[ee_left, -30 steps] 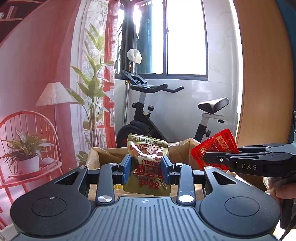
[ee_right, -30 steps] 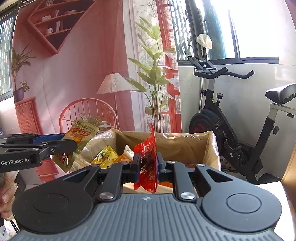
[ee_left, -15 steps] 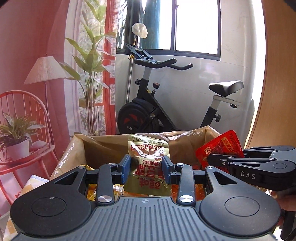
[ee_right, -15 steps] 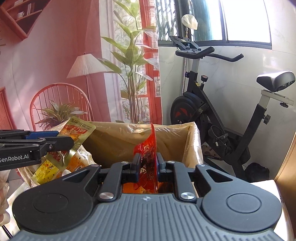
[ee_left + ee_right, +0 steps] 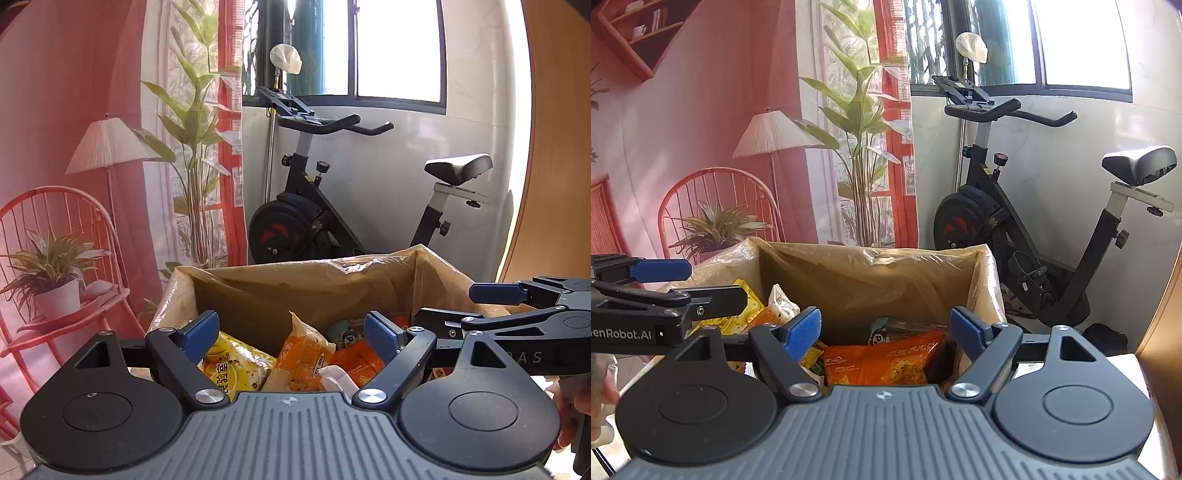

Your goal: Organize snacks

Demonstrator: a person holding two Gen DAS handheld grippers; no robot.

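A cardboard box [image 5: 295, 291] lined with clear plastic holds several snack packets. In the left wrist view I see a yellow packet [image 5: 236, 365] and an orange packet [image 5: 299, 358] in it. My left gripper [image 5: 291, 336] is open and empty just above the box. My right gripper [image 5: 886, 328] is open and empty over the same box [image 5: 871, 280], above an orange packet [image 5: 886, 362]. Each gripper shows from the side in the other's view: the right gripper [image 5: 491, 306] and the left gripper [image 5: 683, 284].
An exercise bike [image 5: 332, 221] stands behind the box against the white wall. A floor lamp [image 5: 110, 147], a tall plant [image 5: 199, 147] and a red chair with a potted plant [image 5: 55, 273] are at the left. A wooden panel [image 5: 554, 147] is at the right.
Both grippers have opened and let go of their packets, the gold one on the left and the red one on the right. Both have come closer over the box.
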